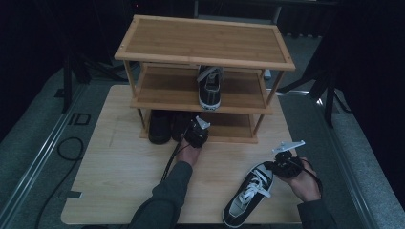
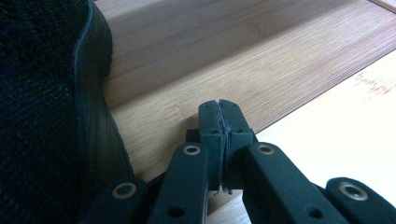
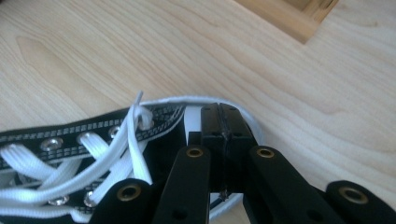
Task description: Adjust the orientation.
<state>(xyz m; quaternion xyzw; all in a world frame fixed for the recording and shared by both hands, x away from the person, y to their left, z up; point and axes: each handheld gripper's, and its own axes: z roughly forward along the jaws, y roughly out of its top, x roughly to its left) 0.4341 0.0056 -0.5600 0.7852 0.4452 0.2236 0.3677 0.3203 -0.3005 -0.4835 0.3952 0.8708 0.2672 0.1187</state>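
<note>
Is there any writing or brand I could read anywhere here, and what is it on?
"ID": large dark letters on the floor left of the table, dim, so the reading is uncertain.
Sneaker on the table: no legible brand or label.
Sneaker on the rack: none legible.
Rack: no lettering to be seen.

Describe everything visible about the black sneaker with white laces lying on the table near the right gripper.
The sneaker is a low black canvas-looking shoe with white laces, metal eyelets, white stitching and a white rubber sole edge. It lies sole-down on the pale wooden table, toe toward the near edge, heel toward the shoe rack. The right gripper is at its heel collar with jaws closed together, apparently pinching the rim there. Its match sits on the rack's middle shelf.
</note>
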